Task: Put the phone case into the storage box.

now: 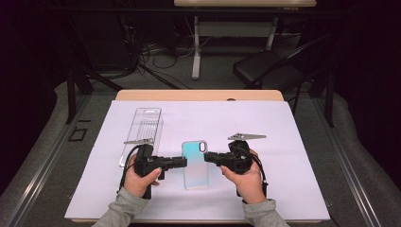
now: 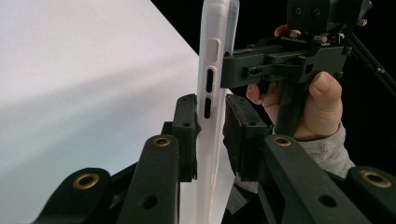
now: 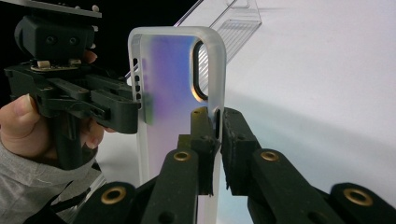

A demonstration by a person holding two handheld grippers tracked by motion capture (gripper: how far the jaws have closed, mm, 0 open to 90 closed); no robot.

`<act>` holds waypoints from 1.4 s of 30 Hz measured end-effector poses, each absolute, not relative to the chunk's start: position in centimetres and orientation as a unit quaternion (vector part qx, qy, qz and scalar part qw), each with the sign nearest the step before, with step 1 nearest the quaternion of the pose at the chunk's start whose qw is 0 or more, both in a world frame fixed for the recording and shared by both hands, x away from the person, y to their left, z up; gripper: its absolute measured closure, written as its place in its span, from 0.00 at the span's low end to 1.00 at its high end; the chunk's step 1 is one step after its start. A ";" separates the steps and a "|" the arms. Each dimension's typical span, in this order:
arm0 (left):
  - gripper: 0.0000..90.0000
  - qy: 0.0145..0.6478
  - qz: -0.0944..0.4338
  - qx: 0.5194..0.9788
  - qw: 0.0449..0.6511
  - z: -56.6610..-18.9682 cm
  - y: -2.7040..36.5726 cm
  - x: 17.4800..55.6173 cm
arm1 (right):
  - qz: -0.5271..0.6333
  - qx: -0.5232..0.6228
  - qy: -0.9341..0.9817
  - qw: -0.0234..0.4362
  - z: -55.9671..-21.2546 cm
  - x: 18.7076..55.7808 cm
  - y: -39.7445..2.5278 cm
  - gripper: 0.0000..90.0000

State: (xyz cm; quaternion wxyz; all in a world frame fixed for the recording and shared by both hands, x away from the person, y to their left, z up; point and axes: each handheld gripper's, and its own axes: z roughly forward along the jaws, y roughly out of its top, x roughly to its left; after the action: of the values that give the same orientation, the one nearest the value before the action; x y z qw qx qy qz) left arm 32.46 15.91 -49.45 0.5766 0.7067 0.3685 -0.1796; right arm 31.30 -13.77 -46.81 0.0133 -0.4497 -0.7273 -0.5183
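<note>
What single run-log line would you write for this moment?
left tongs: shut on phone case left edge | right tongs: shut on its right edge | case: held above white sheet | clear box: behind, untouched

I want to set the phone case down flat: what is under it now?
Under the phone case lies the bare white sheet. The patch directly beneath it is covered. The left tool and right tool grip its edges.

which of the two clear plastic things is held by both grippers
The iridescent translucent phone case, pinched at its side edges by left gripper and right gripper; the clear plastic package lies untouched behind.
</note>
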 end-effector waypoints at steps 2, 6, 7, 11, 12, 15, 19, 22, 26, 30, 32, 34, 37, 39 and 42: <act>0.81 0.367 -0.179 0.708 0.577 -49.4 16.0 32.5 | -0.518 -0.450 -0.727 0.013 -46.8 31.3 -13.8 0.94; 0.79 0.368 -0.175 0.707 0.578 -49.4 16.1 32.6 | -0.515 -0.452 -0.728 0.006 -46.8 31.4 -14.0 0.94; 0.79 0.369 -0.175 0.707 0.577 -49.4 16.2 32.6 | -0.514 -0.454 -0.728 0.004 -46.8 31.4 -14.1 0.94; 0.78 0.373 -0.170 0.705 0.579 -49.3 16.3 32.7 | -0.512 -0.454 -0.729 0.000 -46.8 31.4 -14.2 0.94; 0.78 0.372 -0.170 0.705 0.579 -49.3 16.4 32.7 | -0.512 -0.455 -0.729 -0.001 -46.7 31.4 -14.2 0.94; 0.77 0.373 -0.166 0.705 0.579 -49.2 16.6 32.8 | -0.510 -0.456 -0.729 -0.007 -46.7 31.4 -14.3 0.94; 0.75 0.374 -0.164 0.706 0.579 -49.2 16.7 32.8 | -0.508 -0.456 -0.731 -0.012 -46.7 31.4 -14.4 0.94; 0.74 0.375 -0.164 0.704 0.580 -49.1 16.7 32.8 | -0.508 -0.457 -0.730 -0.015 -46.7 31.4 -14.4 0.94; 0.73 0.375 -0.157 0.708 0.577 -49.1 16.8 32.9 | -0.506 -0.458 -0.730 -0.018 -46.7 31.4 -14.5 0.94; 0.72 0.377 -0.142 0.713 0.573 -49.1 16.8 32.9 | -0.505 -0.459 -0.731 -0.024 -46.7 31.4 -14.5 0.94; 0.72 0.378 -0.131 0.719 0.568 -49.1 16.7 32.9 | -0.503 -0.459 -0.732 -0.030 -46.7 31.4 -14.5 0.94; 0.71 0.378 -0.119 0.723 0.565 -49.1 16.6 32.9 | -0.503 -0.458 -0.732 -0.030 -46.8 31.4 -14.5 0.94; 0.69 0.378 -0.106 0.727 0.563 -49.1 16.6 32.8 | -0.503 -0.459 -0.732 -0.031 -46.7 31.4 -14.5 0.94; 0.68 0.378 -0.093 0.731 0.560 -49.0 16.5 32.8 | -0.502 -0.460 -0.732 -0.032 -46.7 31.4 -14.5 0.94; 0.65 0.375 -0.078 0.736 0.558 -48.9 16.5 32.8 | -0.502 -0.459 -0.732 -0.032 -46.7 31.4 -14.5 0.94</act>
State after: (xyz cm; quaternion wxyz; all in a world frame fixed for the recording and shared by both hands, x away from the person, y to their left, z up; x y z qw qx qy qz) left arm 32.76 16.50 -48.91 0.5578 0.7363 0.3750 -0.0778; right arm 31.37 -14.51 -46.70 -0.0323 -0.4592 -0.7320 -0.5023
